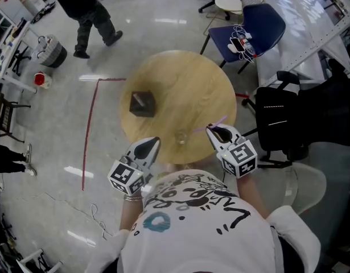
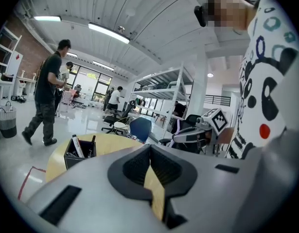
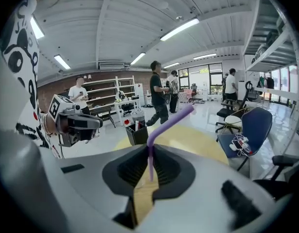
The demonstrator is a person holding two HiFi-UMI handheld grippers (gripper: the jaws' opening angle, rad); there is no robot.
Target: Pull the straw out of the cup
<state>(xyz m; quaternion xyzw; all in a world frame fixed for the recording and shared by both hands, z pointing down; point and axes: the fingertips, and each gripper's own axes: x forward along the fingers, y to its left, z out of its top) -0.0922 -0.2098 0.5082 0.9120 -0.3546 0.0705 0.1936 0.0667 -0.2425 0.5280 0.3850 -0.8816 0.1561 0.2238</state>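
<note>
Pale round wood makes up the bench point(image 1: 186, 84), which stands on a glossy grey floor in an open workshop.

The right gripper point(image 3: 150, 154) has its fingers clenched on the purple straw point(image 3: 168, 123). The stem is pinched between the pads and the bent top reaches up and away past the fingertips. No cup surrounds the straw in the right gripper view. In the head view the clear cup point(image 1: 180, 136) stands on the bench between the two pairs of fingers, just to the left of the right fingertips. The straw lies across those fingertips, not down inside the cup. By that reading the pull is as good as done. What seems left is to carry the straw fully clear or set it down, though the head view is too small to show whether its far end still brushes the rim.

The left gripper point(image 2: 150, 152) has its fingers closed with nothing between them. It hovers at the near edge of the bench, to the left of the cup and not touching it.

A black pen holder point(image 1: 141, 103) sits beyond the left fingers, well apart from the cup. A blue chair point(image 1: 260, 24) stands far beyond the right fingers, and a person point(image 1: 86, 10) walks far off beyond the left ones. Nothing stands between the fingers and the cup.
</note>
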